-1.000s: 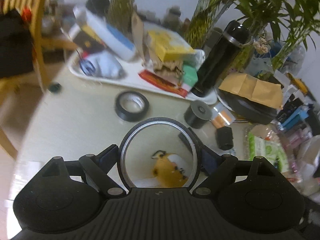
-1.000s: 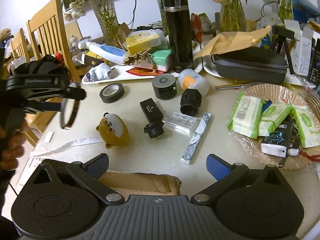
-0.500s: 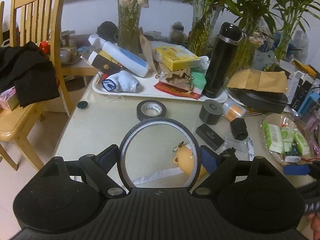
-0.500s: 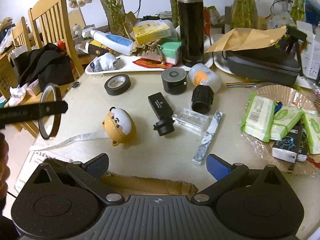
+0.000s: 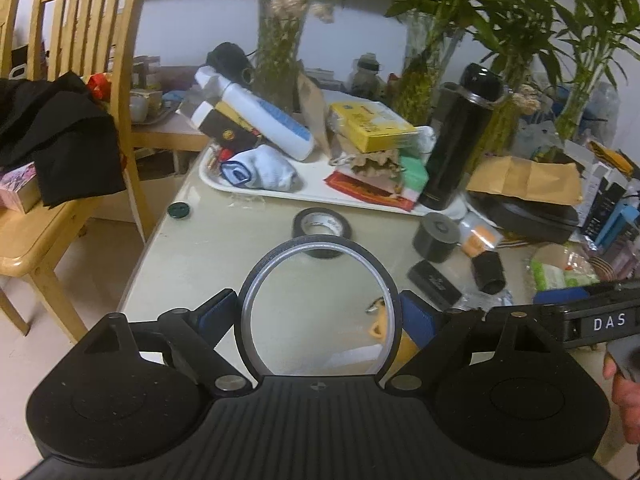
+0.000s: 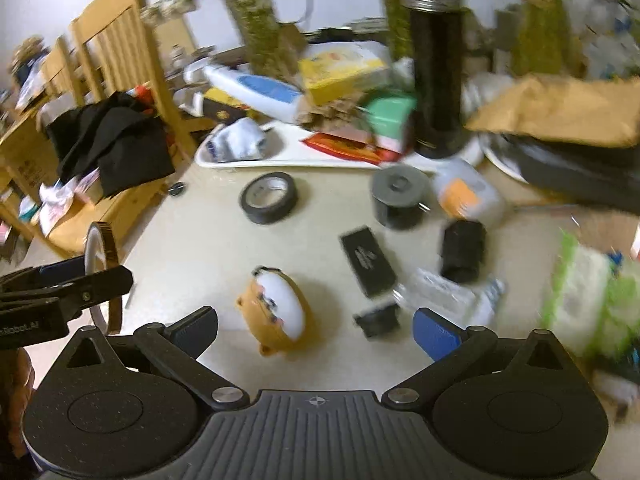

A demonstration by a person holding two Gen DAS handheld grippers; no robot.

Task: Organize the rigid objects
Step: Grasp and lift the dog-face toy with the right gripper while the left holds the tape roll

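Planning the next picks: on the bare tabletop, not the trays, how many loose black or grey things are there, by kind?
Black tape roll: 1
Grey upright cylinder: 1
Black flat box: 1
Black lying cylinder: 1
Small black plug-like piece: 1
Total: 5
Not counted: tape ring in the left gripper.

Wooden chair (image 5: 84,92) draped with black cloth (image 5: 60,136), glass vases of green plants (image 5: 436,52) behind the table
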